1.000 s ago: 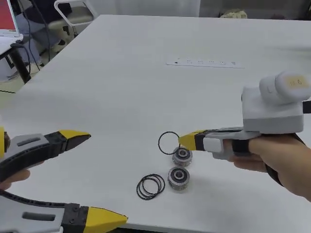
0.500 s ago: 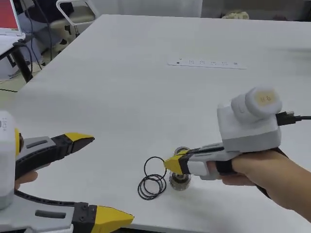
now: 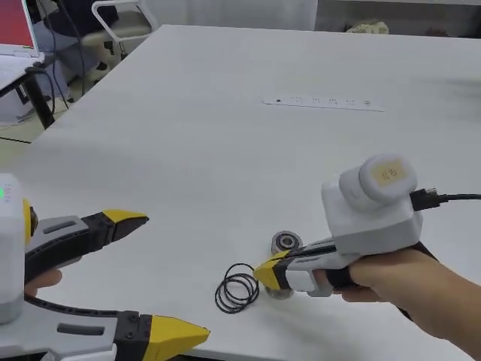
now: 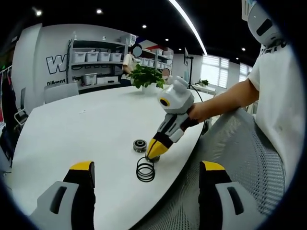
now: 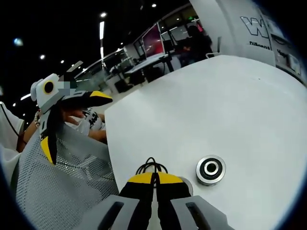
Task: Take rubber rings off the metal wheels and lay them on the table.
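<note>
The right gripper point(image 3: 263, 273) is sitting low over the table point(image 3: 225, 150) with its jaws pressed together, leaving no gap. Its tips are touching the rings point(image 3: 235, 292), a small stack of black loops lying flat at 9 o'clock from the tips in the head view. Whether a ring is being pinched cannot be told. In the right gripper view, the loops are showing just beyond the yellow tips at 12 o'clock.

One wheel point(image 3: 285, 242) is standing clear at 1 o'clock from the tips, near them but not touching. A second wheel point(image 3: 280, 293) is lying partly hidden under the jaws.

The left gripper point(image 3: 173, 275) is hovering at 9 o'clock from the rings, well apart from them, with its jaws spread wide and holding nothing.
</note>
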The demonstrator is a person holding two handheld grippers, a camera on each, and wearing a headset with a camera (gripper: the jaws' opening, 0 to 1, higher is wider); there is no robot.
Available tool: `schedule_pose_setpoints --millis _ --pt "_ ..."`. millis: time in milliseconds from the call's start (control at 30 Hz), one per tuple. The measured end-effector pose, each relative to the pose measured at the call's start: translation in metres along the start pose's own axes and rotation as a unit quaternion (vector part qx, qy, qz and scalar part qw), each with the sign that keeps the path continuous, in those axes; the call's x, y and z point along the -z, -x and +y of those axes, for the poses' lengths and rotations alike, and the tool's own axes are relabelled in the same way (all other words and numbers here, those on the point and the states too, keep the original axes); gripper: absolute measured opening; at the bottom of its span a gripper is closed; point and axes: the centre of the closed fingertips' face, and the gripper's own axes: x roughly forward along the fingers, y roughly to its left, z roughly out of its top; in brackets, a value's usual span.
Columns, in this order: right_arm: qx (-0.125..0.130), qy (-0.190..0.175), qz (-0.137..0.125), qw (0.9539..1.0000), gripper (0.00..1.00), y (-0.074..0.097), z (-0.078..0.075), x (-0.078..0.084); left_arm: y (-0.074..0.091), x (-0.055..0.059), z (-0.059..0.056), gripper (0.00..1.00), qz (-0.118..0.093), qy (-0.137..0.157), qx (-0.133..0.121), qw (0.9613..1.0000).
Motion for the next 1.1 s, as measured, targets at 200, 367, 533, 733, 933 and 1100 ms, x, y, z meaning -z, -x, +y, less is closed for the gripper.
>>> schedule_pose_setpoints --millis 200,367,533,733,933,1100 --pt "0.002 0.009 0.006 0.9999 0.00 -0.002 0.000 0.002 0.000 0.001 0.001 0.88 0.002 0.001 -0.001 1.0000" --pt "0.007 0.021 0.009 0.9997 0.00 -0.002 -0.001 0.003 0.000 0.003 0.001 0.88 0.007 0.001 -0.002 1.0000" --pt "0.005 0.025 0.004 0.9997 0.00 0.000 0.001 -0.001 -0.001 0.003 0.001 0.87 0.008 0.001 -0.003 1.0000" --pt "-0.015 0.006 -0.012 0.9998 0.00 0.001 0.009 -0.007 -0.001 0.003 0.001 0.87 0.008 0.002 -0.003 1.0000" --pt "-0.016 0.008 -0.001 0.9998 0.00 -0.002 0.009 -0.001 0.000 0.003 0.001 0.87 0.009 0.003 -0.004 0.9999" --pt "-0.013 0.009 0.005 0.9999 0.00 -0.003 0.007 0.001 0.000 0.004 0.002 0.87 0.009 0.003 -0.005 0.9999"
